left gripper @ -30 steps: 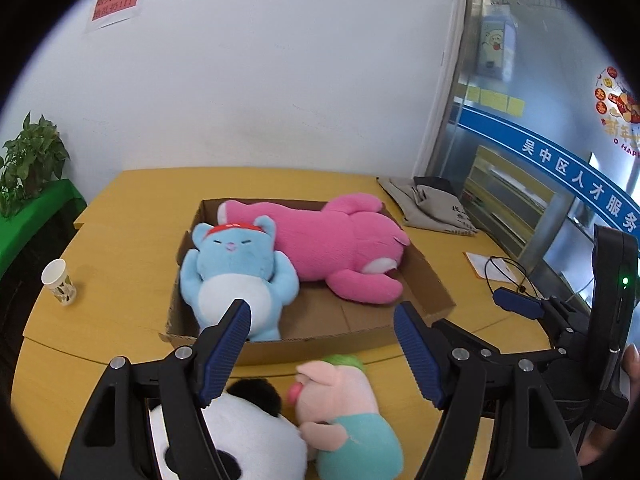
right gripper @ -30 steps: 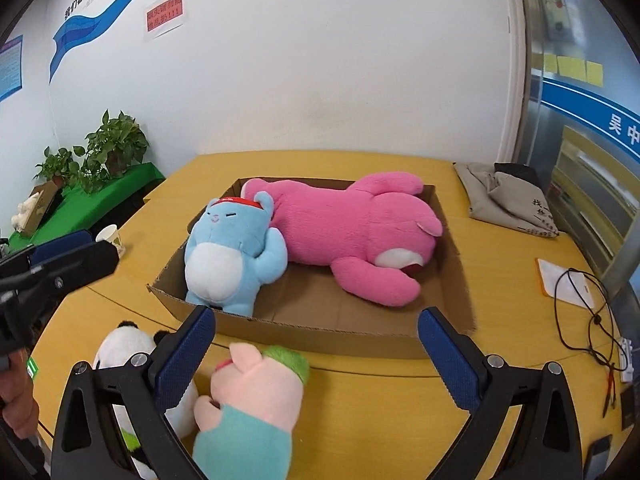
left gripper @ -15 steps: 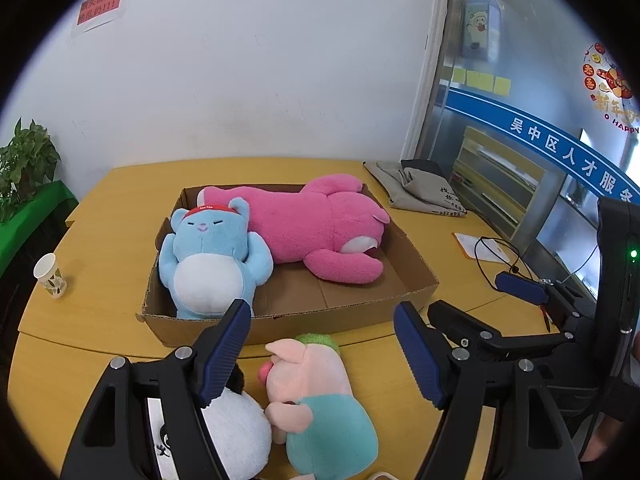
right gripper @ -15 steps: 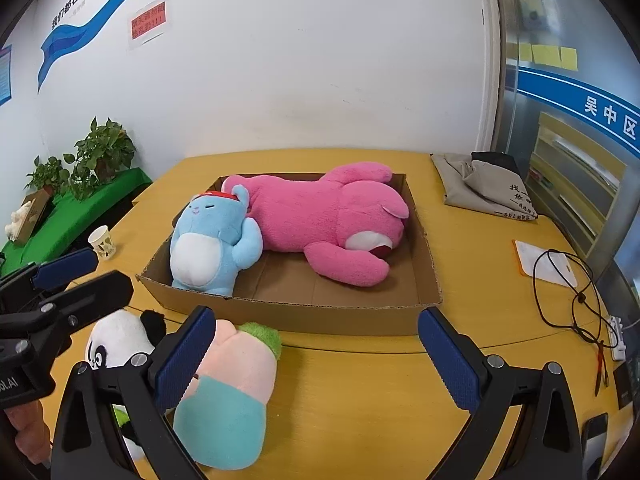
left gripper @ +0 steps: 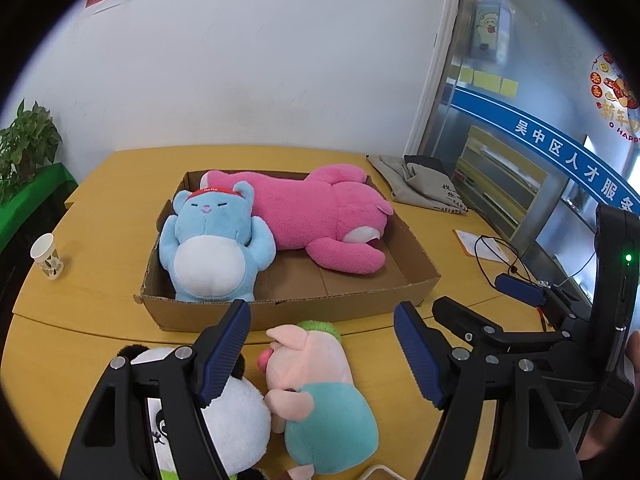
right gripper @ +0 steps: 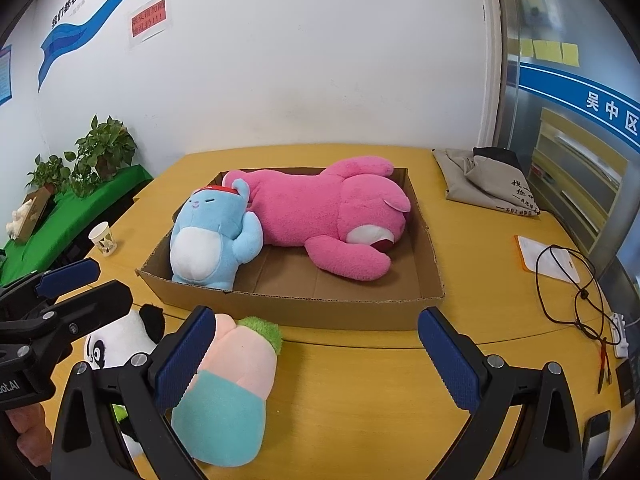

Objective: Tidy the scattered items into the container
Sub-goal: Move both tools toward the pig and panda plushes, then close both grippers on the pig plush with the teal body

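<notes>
A shallow cardboard box (left gripper: 348, 308) (right gripper: 304, 312) holds a blue plush (left gripper: 212, 248) (right gripper: 212, 240) and a big pink plush (left gripper: 320, 216) (right gripper: 324, 216). In front of the box, on the yellow table, lie a pink pig plush in teal (left gripper: 320, 396) (right gripper: 228, 396) and a panda plush (left gripper: 236, 412) (right gripper: 120, 340). My left gripper (left gripper: 322, 356) is open above the pig and panda, holding nothing. My right gripper (right gripper: 314, 360) is open and empty, to the right of the pig. The left gripper also shows in the right wrist view (right gripper: 76, 288).
A paper cup (left gripper: 47, 256) (right gripper: 103, 239) stands at the table's left. A grey cloth bag (left gripper: 424, 192) (right gripper: 488, 180), a paper sheet (right gripper: 544, 258), black cables (right gripper: 572, 288) and a power strip (right gripper: 620, 332) lie at the right. Plants (right gripper: 92, 156) stand left of the table.
Both grippers have drawn back and up from the box; the pig and panda show more fully. Both stay open and empty.
</notes>
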Motion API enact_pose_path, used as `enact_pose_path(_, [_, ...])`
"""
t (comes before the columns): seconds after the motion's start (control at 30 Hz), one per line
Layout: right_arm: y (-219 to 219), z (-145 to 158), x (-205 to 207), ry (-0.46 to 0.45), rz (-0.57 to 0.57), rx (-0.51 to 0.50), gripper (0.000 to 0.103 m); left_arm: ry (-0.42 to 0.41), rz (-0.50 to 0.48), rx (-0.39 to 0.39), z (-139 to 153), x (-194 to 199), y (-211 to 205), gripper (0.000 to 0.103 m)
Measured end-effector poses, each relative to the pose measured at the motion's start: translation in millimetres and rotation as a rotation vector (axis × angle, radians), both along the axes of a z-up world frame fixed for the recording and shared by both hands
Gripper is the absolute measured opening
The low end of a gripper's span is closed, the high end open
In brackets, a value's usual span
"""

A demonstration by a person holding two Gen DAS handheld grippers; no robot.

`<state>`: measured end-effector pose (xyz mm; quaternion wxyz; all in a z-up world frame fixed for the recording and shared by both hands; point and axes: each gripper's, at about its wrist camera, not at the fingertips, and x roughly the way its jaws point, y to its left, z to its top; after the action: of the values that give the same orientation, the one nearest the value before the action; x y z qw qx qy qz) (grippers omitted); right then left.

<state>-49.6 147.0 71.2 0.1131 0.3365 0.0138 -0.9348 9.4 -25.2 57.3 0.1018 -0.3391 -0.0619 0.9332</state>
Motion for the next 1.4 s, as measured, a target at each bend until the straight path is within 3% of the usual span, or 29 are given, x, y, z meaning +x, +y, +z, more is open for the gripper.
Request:
enact_pose_path(0.3, [-1,-32,1,-0.07,0.059,-0.022,0.103,-0.096,-0.033,0.031,-26,-19,-7,0.074])
enact_pose_path(0.47, [-19,-77,10,-0.184,0.188,-0.107,0.103,-0.247,-0.052,0.084,-63,-50,-10,0.074])
enact_pose_path(0.57, [-34,-104,9,-0.263,0.212,-0.132,0.103,-0.355,-0.084,0.142,-90,-69,-10,0.074])
enact_pose_path(0.63, [-44,-118,7,-0.302,0.232,-0.154,0.103,-0.416,-0.071,0.135,-104,-79,-9,0.074])
enact_pose_path(0.73, [-55,-130,4,-0.333,0.254,-0.193,0.103,-0.42,-0.098,0.093,-108,-85,1,0.074])
enact_pose_path(0.83, [-62,-144,1,-0.352,0.263,-0.209,0.103,-0.436,-0.136,0.138,-112,-91,5,0.074])
enact_pose_path(1.0, [-63,-154,1,-0.361,0.273,-0.263,0.102,-0.448,-0.151,0.088,-118,-95,14,0.074])
enact_pose_path(1.23, [-64,-155,15,-0.293,0.321,-0.257,0.087,-0.483,-0.177,0.065,-122,-103,17,0.074])
enact_pose_path(1.3, [-63,-156,16,-0.288,0.33,-0.264,0.081,-0.494,-0.186,0.055,-123,-105,19,0.072])
enact_pose_path(1.37, [-61,-156,18,-0.284,0.341,-0.27,0.077,-0.505,-0.18,0.028,-125,-106,20,0.05])
enact_pose_path(1.4, [-60,-157,19,-0.282,0.344,-0.273,0.076,-0.512,-0.177,0.033,-126,-107,19,0.047])
